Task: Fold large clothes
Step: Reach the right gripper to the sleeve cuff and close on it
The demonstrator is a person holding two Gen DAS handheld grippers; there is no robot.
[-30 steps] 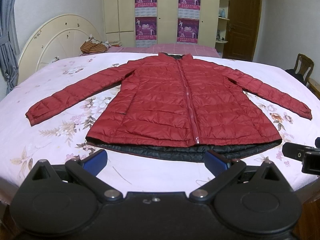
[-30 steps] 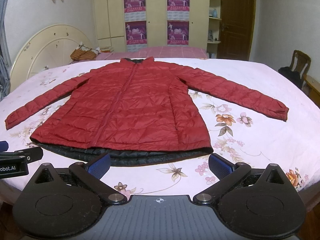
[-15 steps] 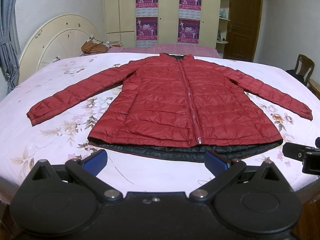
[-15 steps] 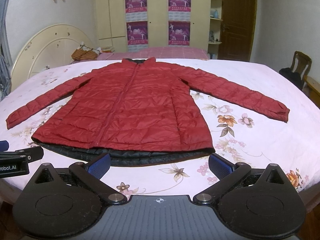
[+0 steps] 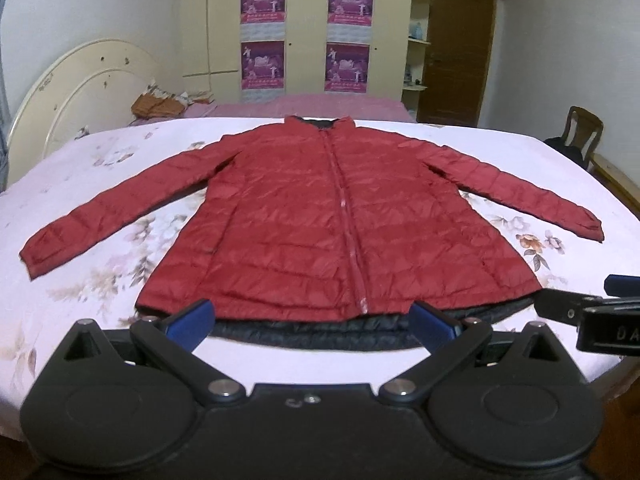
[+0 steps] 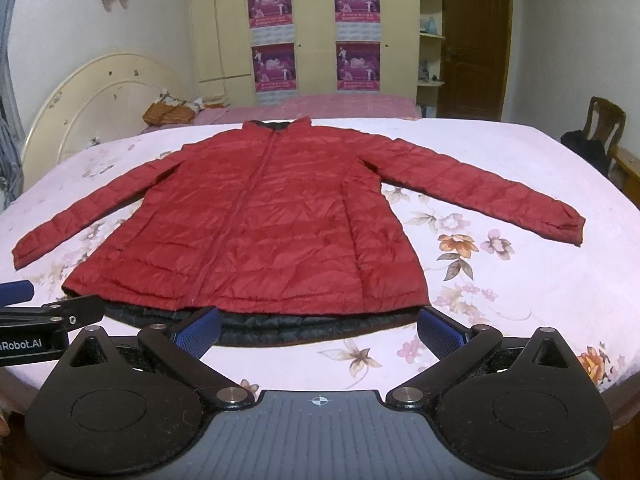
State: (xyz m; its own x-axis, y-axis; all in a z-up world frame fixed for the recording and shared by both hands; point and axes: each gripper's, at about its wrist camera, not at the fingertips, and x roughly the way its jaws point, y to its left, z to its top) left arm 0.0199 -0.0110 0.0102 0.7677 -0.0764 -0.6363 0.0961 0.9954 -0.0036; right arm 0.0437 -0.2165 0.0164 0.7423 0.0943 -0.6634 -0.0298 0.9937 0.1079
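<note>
A red quilted puffer jacket (image 5: 320,232) lies flat and face up in the middle of a bed (image 5: 100,276) covered with a pale pink sheet printed with flowers. The jacket is zipped shut along a red zipper (image 5: 348,232) that runs from the short stand-up collar at the far end to the hem at the near end. Both sleeves are spread out and angled down toward the near corners, the left sleeve (image 5: 112,216) and the right sleeve (image 6: 480,196) each lying flat on the sheet with the cuff end nearest the camera. A band of black quilted lining (image 6: 304,324) sticks out below the red hem along the near edge. The fabric is glossy, stitched in horizontal rows, with light wrinkles. The left tool (image 5: 310,322) hovers just at the near edge of the bed, its two blue-padded fingers spread wide with the black lining showing between them, holding nothing. The right tool (image 6: 318,326) sits beside it in the same pose, fingers wide apart and empty, near the hem on the jacket's right half. Each tool shows at the side edge of the other's view. Behind the bed stand a rounded cream headboard (image 5: 80,80), a cream wardrobe (image 6: 316,28) with four purple posters, a brown door (image 5: 460,44) and a wooden chair (image 6: 604,124).
</note>
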